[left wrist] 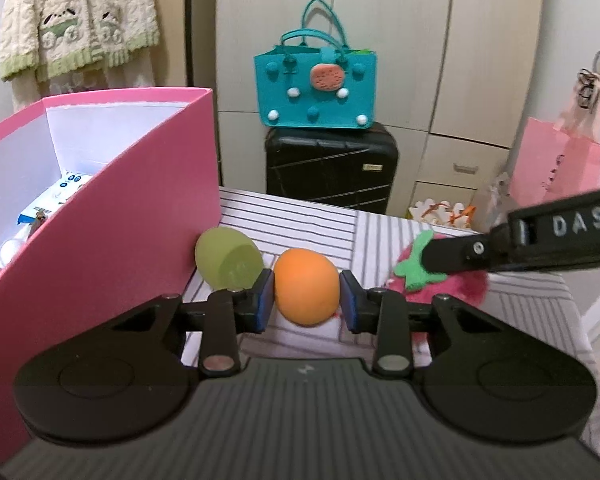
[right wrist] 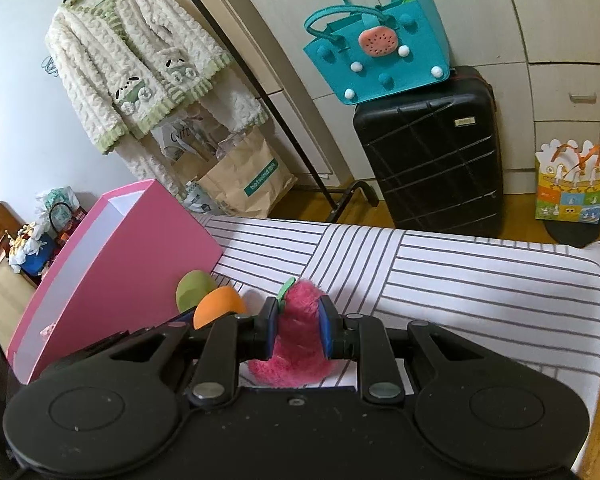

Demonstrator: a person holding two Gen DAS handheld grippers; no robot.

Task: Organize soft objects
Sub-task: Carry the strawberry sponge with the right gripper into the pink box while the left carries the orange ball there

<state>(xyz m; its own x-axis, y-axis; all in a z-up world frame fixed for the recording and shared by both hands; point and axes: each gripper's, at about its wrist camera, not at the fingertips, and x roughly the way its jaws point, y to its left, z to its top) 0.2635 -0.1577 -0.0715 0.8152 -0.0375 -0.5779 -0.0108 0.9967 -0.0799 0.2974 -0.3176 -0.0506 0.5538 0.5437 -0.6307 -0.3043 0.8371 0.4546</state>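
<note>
An orange egg-shaped sponge (left wrist: 306, 286) sits between the blue pads of my left gripper (left wrist: 306, 300), which is shut on it just above the striped bed (left wrist: 300, 220). A green sponge (left wrist: 227, 258) lies beside it, against the pink box (left wrist: 112, 216). My right gripper (right wrist: 299, 330) is shut on a fluffy pink strawberry plush (right wrist: 300, 344) with a green leaf (right wrist: 286, 286). The left wrist view shows that plush (left wrist: 460, 284) at the right under the right gripper's arm (left wrist: 540, 236). The orange sponge (right wrist: 216, 306) and green sponge (right wrist: 192, 288) lie left of the plush.
The open pink box (right wrist: 112, 264) stands at the bed's left and holds white packets (left wrist: 56, 200). Beyond the bed (right wrist: 460, 280) are a black suitcase (right wrist: 432, 168) with a teal felt bag (right wrist: 380, 52) on top, a clothes rack with a fluffy cardigan (right wrist: 132, 56), and paper bags (right wrist: 244, 176).
</note>
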